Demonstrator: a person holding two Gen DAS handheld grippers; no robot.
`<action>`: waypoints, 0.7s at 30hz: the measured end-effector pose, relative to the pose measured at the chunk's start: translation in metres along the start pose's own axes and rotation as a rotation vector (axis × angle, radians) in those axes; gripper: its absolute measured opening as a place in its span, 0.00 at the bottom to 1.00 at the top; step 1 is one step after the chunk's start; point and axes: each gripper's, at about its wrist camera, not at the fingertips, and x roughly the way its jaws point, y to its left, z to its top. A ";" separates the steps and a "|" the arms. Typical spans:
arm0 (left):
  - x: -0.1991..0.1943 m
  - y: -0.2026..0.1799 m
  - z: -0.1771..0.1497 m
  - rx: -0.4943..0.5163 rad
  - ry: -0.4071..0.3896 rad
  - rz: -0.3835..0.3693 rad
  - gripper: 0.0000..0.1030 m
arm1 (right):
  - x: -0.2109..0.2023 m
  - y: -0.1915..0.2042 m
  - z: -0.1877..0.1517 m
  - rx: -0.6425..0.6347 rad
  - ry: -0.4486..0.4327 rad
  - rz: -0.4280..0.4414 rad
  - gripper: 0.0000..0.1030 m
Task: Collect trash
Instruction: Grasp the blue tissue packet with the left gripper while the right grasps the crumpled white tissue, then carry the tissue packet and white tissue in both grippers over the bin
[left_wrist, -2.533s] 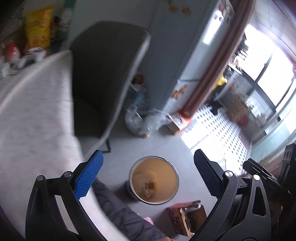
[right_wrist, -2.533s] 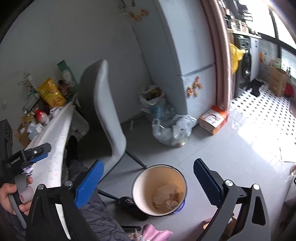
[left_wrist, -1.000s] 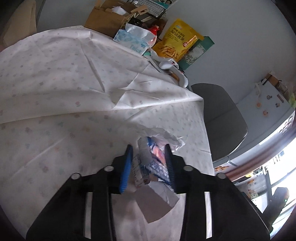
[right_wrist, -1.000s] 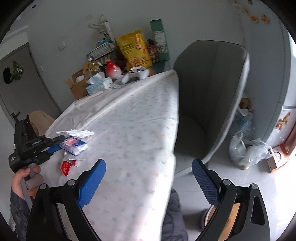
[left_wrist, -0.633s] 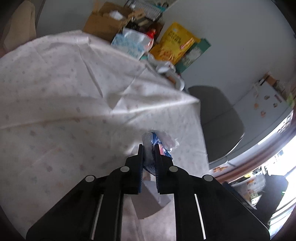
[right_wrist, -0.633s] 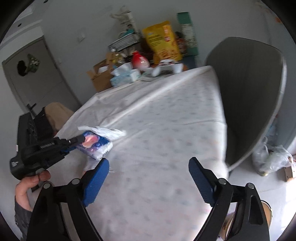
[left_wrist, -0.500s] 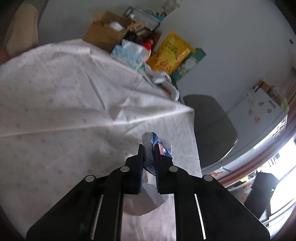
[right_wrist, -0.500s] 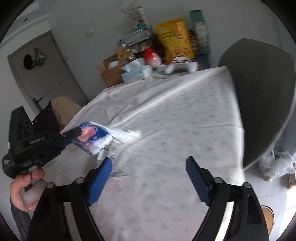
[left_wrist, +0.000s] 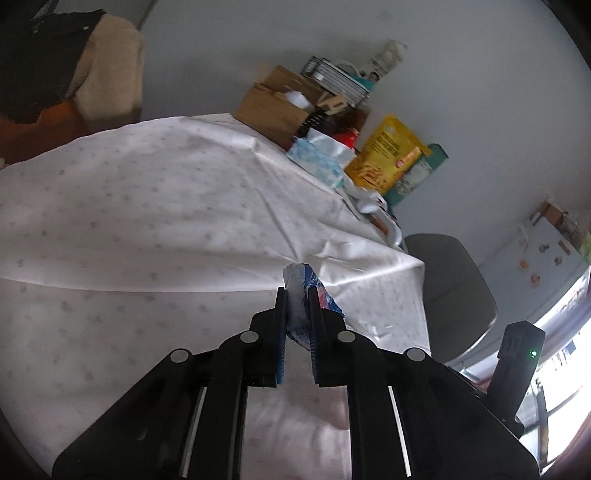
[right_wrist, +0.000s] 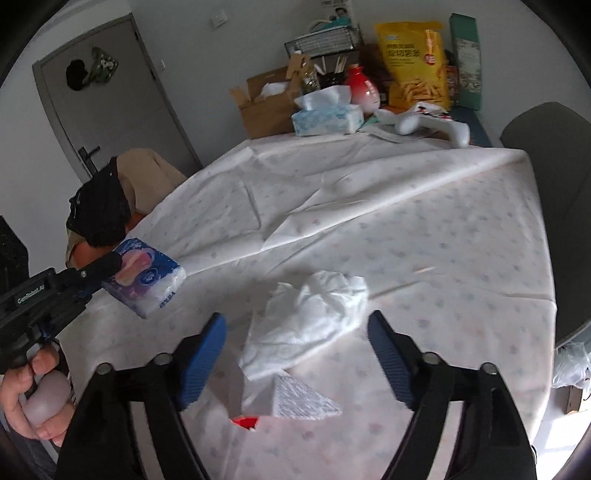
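My left gripper (left_wrist: 297, 295) is shut on a small blue and pink tissue pack (left_wrist: 295, 280) and holds it above the white tablecloth (left_wrist: 147, 221). In the right wrist view the same pack (right_wrist: 147, 277) hangs at the left in the left gripper (right_wrist: 110, 264), with a hand on its handle. My right gripper (right_wrist: 295, 319) hovers over the table with its jaws wide and opening. A crumpled white wrapper (right_wrist: 325, 295) lies on the cloth between them, untouched. A folded white paper (right_wrist: 299, 398) and a red scrap (right_wrist: 245, 421) lie just below it.
Along the far table edge stand a cardboard box (right_wrist: 266, 103), a blue tissue box (right_wrist: 325, 118), a yellow snack bag (right_wrist: 413, 55) and a white controller (right_wrist: 432, 123). A grey chair (right_wrist: 554, 177) stands at the right. A grey door (right_wrist: 110, 92) is behind on the left.
The left gripper closed on the tissue pack and lifted it off the cloth. The right gripper swung from the floor bin to above the table, over the white wrapper.
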 end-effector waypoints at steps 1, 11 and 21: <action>0.000 0.004 0.000 -0.006 -0.001 0.004 0.11 | 0.004 0.000 0.001 -0.002 0.007 -0.012 0.78; 0.000 0.015 -0.003 -0.024 0.007 0.003 0.11 | 0.019 -0.030 -0.003 0.184 0.058 0.047 0.14; 0.004 -0.006 -0.010 0.010 0.025 -0.024 0.11 | -0.018 -0.040 -0.012 0.207 0.019 0.112 0.15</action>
